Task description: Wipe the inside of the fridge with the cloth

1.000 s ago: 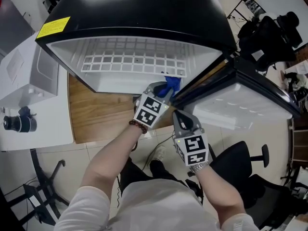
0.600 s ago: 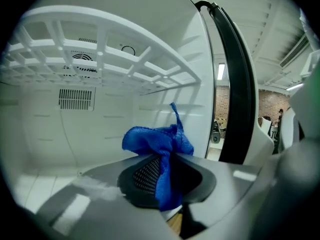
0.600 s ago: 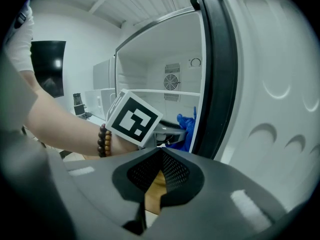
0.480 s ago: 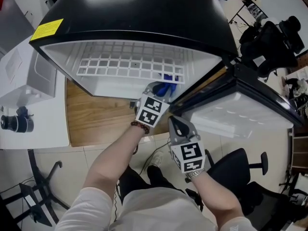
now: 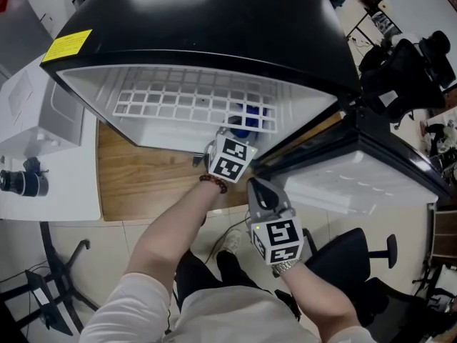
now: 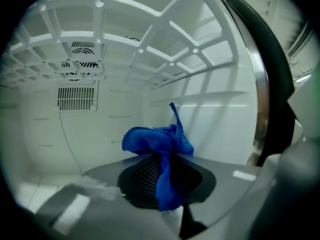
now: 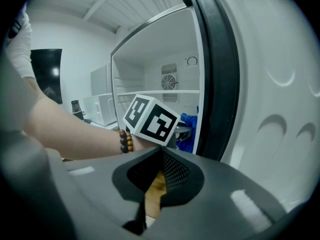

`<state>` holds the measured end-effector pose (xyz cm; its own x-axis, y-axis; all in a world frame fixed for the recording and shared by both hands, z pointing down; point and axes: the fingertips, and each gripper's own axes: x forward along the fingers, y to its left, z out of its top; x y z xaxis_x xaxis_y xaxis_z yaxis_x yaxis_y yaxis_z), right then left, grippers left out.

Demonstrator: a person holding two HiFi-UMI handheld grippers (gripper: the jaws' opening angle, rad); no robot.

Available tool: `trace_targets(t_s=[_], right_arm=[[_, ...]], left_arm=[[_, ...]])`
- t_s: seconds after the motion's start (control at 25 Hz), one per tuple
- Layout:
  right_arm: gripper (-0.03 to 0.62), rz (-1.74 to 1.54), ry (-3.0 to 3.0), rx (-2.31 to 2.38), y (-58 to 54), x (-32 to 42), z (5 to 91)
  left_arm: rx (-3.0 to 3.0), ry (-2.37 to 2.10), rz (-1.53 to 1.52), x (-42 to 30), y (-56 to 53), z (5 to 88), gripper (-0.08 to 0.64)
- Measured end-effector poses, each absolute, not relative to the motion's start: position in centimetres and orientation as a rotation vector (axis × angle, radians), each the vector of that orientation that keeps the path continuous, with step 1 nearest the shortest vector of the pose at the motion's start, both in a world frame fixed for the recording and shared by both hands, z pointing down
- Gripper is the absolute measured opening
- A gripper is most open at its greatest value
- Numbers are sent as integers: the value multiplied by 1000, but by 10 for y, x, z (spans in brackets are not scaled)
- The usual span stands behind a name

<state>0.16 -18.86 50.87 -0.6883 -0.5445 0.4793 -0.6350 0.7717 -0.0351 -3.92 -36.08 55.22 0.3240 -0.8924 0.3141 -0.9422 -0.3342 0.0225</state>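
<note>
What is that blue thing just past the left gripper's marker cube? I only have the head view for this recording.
Observer: A blue cloth. The left gripper view shows the left gripper shut on it, with the cloth bunched above the jaws and a tail hanging down.
Operator: Is it touching a wall of the fridge?
Observer: I cannot tell. It sits under the wire shelf inside the fridge, and the back wall's vent grille shows beyond it, to its left.
Operator: Is the right gripper holding anything?
Observer: No. The right gripper has its jaws together with nothing between them, and it is outside the fridge beside the open door.
</note>
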Motion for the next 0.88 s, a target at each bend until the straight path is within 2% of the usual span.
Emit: trace_targets(t_s=[0.88], right_arm=[[2,334,-2536,890,-182,13,518]], left_arm=[[2221,-1910,341,-66,-418,566,41]])
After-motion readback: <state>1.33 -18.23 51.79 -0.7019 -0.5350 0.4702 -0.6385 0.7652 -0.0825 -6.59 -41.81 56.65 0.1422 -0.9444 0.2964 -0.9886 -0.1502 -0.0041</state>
